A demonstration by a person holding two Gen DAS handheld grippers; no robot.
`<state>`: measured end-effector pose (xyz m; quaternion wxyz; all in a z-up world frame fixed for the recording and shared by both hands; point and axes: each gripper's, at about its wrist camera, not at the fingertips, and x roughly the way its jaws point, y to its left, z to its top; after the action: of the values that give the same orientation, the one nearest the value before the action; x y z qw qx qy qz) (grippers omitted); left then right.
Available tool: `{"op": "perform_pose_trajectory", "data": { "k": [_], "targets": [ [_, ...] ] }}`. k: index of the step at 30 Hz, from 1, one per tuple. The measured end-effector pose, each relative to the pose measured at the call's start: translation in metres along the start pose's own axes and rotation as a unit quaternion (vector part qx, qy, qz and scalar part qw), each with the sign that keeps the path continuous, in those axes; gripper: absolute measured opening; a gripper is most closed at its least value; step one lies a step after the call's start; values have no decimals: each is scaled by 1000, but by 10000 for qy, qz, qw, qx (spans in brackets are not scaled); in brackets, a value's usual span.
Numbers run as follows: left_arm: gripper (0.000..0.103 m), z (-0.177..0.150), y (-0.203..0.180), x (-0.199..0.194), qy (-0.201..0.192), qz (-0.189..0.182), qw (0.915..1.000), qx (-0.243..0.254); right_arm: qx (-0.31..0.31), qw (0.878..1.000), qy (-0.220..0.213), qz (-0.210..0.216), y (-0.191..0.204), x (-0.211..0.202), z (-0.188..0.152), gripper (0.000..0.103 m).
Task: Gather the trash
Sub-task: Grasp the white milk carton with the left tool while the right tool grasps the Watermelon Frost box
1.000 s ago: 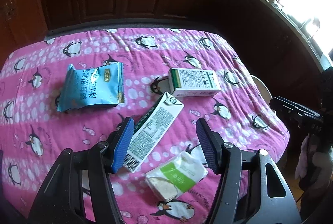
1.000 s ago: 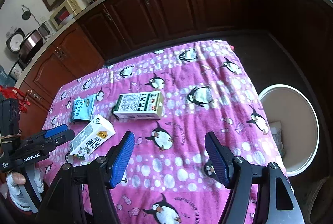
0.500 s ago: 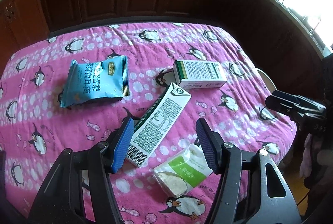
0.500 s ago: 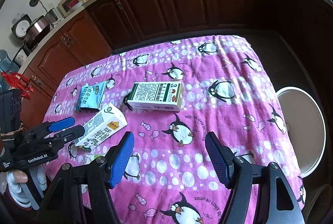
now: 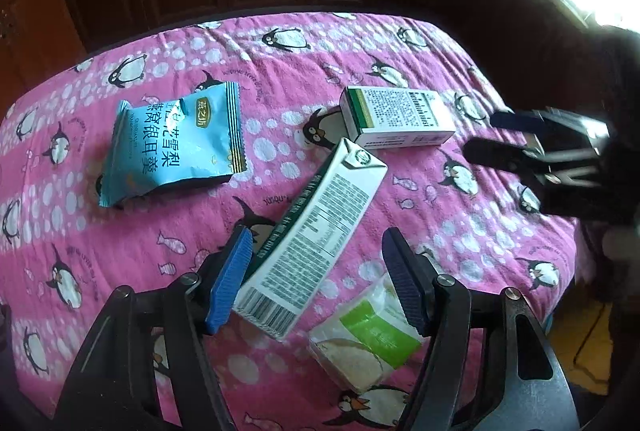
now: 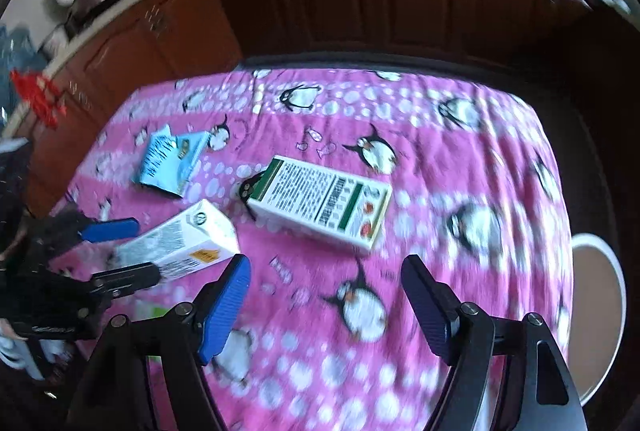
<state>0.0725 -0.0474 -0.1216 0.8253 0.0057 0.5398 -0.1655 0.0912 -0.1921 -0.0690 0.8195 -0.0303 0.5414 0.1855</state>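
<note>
Soft pink cloth [image 5: 280, 43] with white dots and penguin prints over the table, a little wrinkled. On it, four pieces of trash lying flat. Glossy blue snack packet [image 5: 176, 143], crinkled, with zigzag sealed edges, at the far left. Tall white-and-green paper carton [image 5: 316, 251], rectangular with a folded gable end, lying diagonally in the middle. Short white cardboard box [image 5: 394, 117] with green stripe and small print, just beyond the carton's top end. Small soft packet [image 5: 366, 335], white and green, plastic-looking, near the table's front edge.

Left gripper [image 5: 316, 283] with ribbed blue pads, jaws wide apart, hanging over the carton's barcode end and around it, not closed on it; contact not clear. Right gripper [image 6: 326, 303], same blue ribbed pads, jaws also wide apart, above bare cloth just in front of the cardboard box [image 6: 320, 203]; this view blurred. Round pale bin [image 6: 598, 311] beside the table's right edge, smooth rim.
</note>
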Motion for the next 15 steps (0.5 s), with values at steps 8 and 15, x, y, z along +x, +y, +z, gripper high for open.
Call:
{"op": "perform_pose_trajectory", "data": {
  "k": [8,15],
  "targets": [
    [66,10,2,20,308,-69,9993,204,-1345,9898,447,142,8,48,33,75],
    [66,18,-3,33,407,-46,9987,298,-1845,9804,677,107,7,78,47,75]
  ]
}}
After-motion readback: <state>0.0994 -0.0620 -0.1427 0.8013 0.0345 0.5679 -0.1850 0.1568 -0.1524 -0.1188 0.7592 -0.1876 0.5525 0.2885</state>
